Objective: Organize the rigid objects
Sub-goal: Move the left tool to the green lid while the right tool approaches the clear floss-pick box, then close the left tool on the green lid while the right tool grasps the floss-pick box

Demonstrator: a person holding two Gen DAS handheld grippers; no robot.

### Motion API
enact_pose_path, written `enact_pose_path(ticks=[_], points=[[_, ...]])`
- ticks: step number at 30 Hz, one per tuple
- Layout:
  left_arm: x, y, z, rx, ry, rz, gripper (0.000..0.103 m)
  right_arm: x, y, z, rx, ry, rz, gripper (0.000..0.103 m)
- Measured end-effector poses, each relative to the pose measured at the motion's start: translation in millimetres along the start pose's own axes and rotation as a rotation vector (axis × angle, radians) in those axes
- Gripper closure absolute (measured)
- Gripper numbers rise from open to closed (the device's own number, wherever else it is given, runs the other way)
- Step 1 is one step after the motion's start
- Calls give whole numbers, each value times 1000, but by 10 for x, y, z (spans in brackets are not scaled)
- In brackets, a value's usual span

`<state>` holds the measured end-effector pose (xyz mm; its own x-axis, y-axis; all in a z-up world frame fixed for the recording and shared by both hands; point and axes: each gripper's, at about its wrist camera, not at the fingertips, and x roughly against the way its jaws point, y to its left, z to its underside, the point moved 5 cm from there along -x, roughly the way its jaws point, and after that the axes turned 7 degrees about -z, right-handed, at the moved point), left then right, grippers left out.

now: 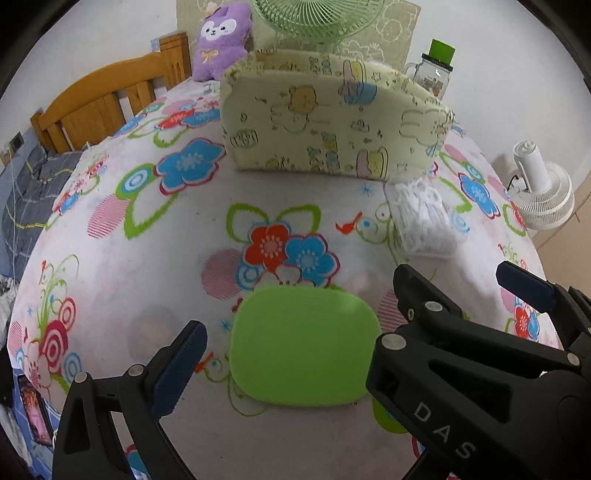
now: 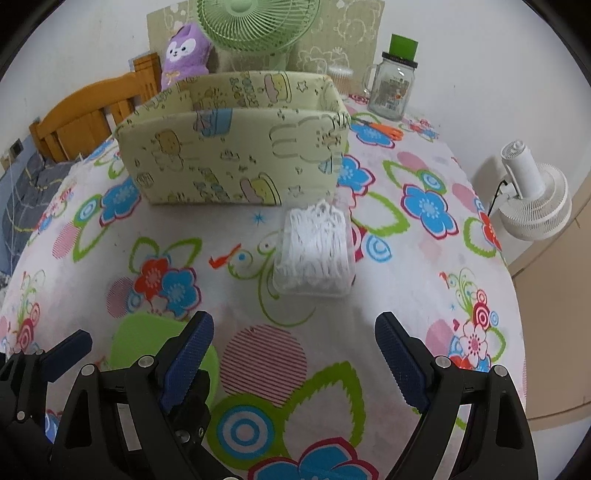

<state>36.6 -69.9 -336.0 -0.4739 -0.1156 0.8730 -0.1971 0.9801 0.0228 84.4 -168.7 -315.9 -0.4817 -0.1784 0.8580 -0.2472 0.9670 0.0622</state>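
Black hand-held gripper [image 2: 295, 354] — ribbed blue pads [image 2: 400, 363], silver screws

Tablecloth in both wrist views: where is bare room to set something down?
Free: the tablecloth right of the clear floss-pick box, and the stretch left of it, between the fabric bin and green case. Crowded: the far edge around the jar, orange scissors and green fan.

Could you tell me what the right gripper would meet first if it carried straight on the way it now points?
Probably the clear box of white floss picks, which lies directly ahead of the open right gripper on the flowered cloth, with the fabric storage box behind it.
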Motion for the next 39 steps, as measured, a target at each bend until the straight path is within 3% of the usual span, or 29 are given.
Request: enact_pose_path(ticks=[13, 22, 27, 39], points=[[-132, -108, 110, -22, 25, -3, 0, -100, -100, 150, -10, 33, 44, 12], [-173, -163, 105, -62, -14, -49, 0, -200, -191, 221, -55, 67, 51, 12], [-157, -157, 84, -70, -24, -46, 8, -218, -199, 201, -65, 68, 50, 12], [-213, -88, -140, -72, -8, -46, 8, -260, -163, -5, -77, 50, 35, 12]])
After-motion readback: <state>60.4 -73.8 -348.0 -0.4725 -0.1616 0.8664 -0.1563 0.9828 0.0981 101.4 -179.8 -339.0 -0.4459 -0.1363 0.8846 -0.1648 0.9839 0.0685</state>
